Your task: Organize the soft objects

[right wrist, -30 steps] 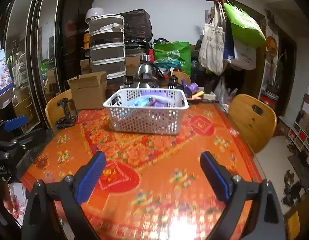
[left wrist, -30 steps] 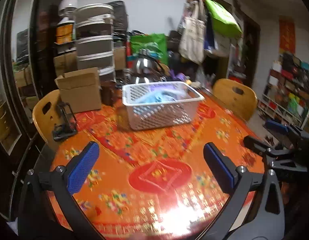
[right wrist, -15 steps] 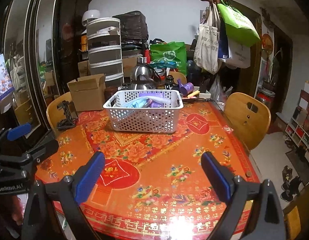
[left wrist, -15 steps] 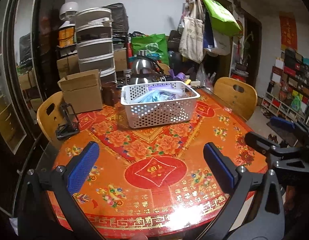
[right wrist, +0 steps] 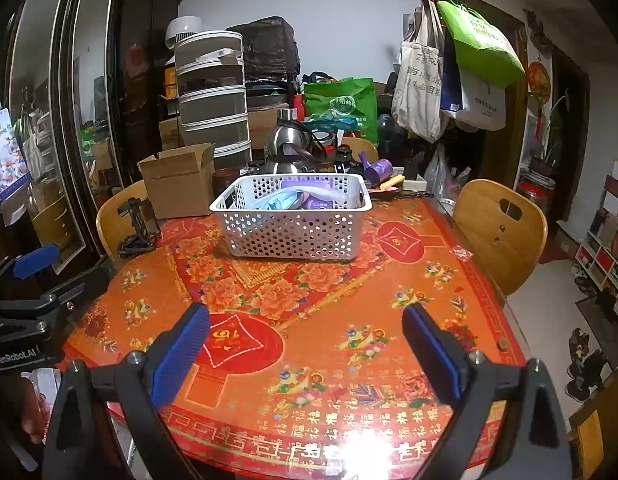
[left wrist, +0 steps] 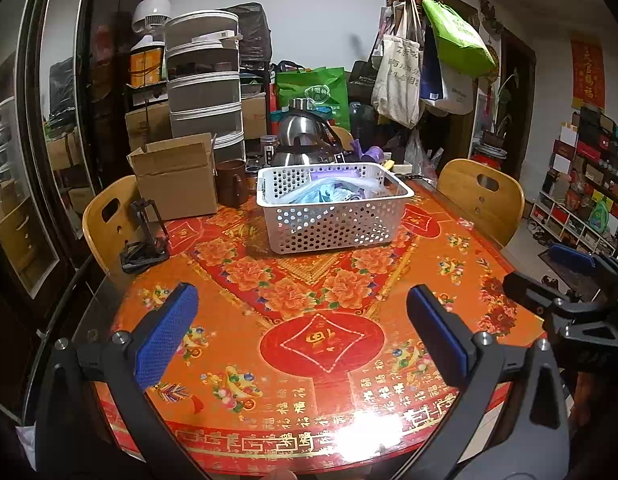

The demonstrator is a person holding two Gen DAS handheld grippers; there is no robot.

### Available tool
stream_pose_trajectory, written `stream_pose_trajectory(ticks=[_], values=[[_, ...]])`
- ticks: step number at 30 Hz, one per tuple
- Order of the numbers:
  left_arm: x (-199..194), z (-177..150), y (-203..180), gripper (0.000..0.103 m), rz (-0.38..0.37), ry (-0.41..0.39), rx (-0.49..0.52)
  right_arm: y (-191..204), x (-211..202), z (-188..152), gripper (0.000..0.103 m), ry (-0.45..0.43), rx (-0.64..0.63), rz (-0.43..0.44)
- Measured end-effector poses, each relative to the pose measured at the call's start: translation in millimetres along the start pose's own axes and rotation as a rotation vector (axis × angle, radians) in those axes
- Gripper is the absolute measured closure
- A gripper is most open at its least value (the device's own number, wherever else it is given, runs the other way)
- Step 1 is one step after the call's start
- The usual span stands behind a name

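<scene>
A cluttered room surrounds a round table (left wrist: 317, 344) covered in a glossy red-and-orange floral cloth. Over its near edge the left gripper (left wrist: 301, 332) and right gripper (right wrist: 305, 344) hang spread wide, pinching nothing. Well beyond them a white perforated basket (right wrist: 293, 236) holds the soft objects (right wrist: 293, 200), bluish and purple bundles. A cardboard box (left wrist: 177, 180) stands left of it.

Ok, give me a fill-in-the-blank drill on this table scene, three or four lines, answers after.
1. The soft items lie inside the white perforated ____.
2. Both the left tongs and the right tongs are ____ and hold nothing.
3. Left of the basket stands an open ____ box.
4. The green bag hangs from the coat ____.

Answers: basket; open; cardboard; rack
</scene>
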State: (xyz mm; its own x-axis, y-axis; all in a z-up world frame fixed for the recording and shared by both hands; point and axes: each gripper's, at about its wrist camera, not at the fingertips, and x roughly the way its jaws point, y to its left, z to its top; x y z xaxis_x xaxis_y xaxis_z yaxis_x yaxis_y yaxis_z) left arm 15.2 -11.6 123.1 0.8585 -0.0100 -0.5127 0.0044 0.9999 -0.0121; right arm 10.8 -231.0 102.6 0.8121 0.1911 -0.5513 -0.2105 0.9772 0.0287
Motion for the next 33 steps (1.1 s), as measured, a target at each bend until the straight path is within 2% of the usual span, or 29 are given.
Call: stream_pose_trajectory(ticks=[33], values=[[7,-7,-3,0.0,0.008,0.018,0.001,9,-4,0,0.006,0.001,-0.014,0.021]])
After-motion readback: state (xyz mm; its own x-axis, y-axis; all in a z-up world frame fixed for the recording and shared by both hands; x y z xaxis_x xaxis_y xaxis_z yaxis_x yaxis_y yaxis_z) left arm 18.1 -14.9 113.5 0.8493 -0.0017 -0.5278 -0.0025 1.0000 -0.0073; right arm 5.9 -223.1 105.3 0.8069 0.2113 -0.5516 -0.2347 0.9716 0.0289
